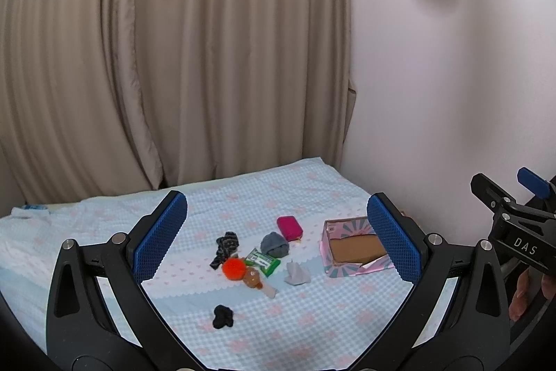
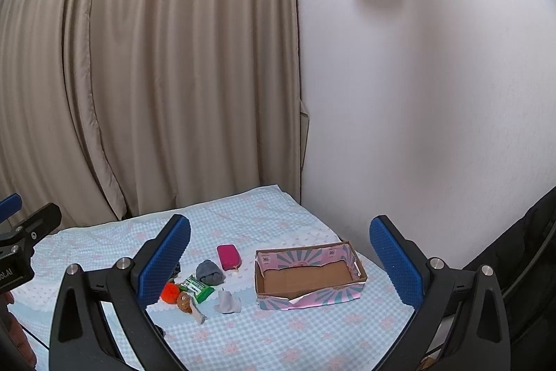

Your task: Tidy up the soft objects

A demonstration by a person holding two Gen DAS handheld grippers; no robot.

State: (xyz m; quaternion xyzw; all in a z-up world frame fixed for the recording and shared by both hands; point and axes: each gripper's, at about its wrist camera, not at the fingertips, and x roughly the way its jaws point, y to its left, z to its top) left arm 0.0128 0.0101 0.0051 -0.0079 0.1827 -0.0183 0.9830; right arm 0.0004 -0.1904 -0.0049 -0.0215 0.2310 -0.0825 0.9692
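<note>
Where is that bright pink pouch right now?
In both views the pink pouch lies on the bedspread, left of the cardboard box, just behind the grey cloth bundle.

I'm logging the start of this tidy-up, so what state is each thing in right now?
Left gripper: open, holding nothing.
Right gripper: open, holding nothing.
Box: open on top, nothing visible inside, front wall torn.
Pink pouch: lying flat, outside the box.
Grey sock: balled up.
Green packet: lying flat.
Black sock: crumpled, lying apart.
</note>
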